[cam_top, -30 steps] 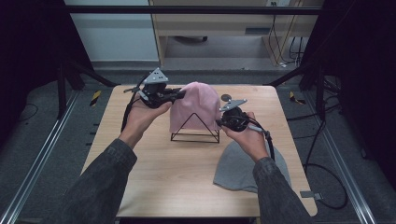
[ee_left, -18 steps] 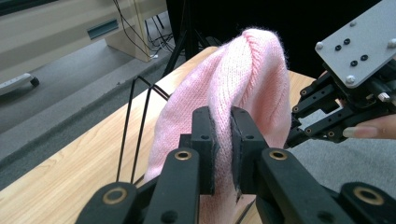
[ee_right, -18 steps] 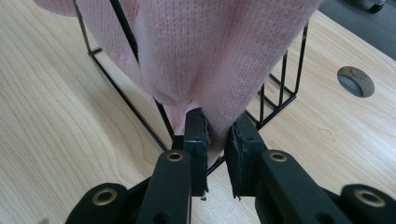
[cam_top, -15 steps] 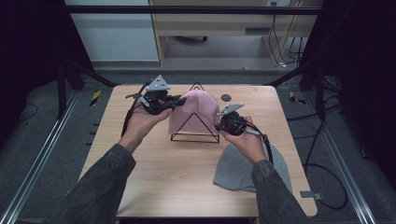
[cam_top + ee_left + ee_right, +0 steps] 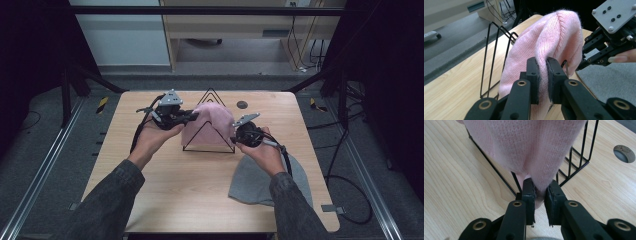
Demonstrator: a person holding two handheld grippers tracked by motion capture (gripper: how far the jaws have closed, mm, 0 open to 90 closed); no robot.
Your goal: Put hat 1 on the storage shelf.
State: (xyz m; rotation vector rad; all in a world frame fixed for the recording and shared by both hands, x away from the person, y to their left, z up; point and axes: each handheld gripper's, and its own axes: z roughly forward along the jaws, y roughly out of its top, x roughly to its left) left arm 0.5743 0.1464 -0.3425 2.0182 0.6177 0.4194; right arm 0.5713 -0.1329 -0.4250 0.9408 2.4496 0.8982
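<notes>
Table (image 5: 165, 180): I see a light wooden top with a round cable hole (image 5: 242, 104) near its far edge. Nothing else stands on the near left portion.

Grey hat (image 5: 260, 182): it lies flat on the near right part of the table, partly under my right forearm and just beside the rack's near right corner.

Pink hat (image 5: 212, 122): this knitted hat is draped over the wire rack at the middle of the table, its crown toward the far side. It sits between my two grippers and is gripped at both sides. In the left gripper view, the knit rises in a ridge above the jaws.

Wire rack (image 5: 209, 140): a black frame of triangular loops, standing upright on the table. One loop shows in front of the pink hat and another peak rises behind it.

Left gripper (image 5: 542, 75): I hold it at the hat's left side. The jaws are nearly together, pinching a fold of the pink knit between the pads.

Right gripper (image 5: 539, 195): I hold it at the hat's right lower edge, close to the rack's base wire. The jaws are narrowed onto a fold of the pink hem, with fabric visible between the pads.
</notes>
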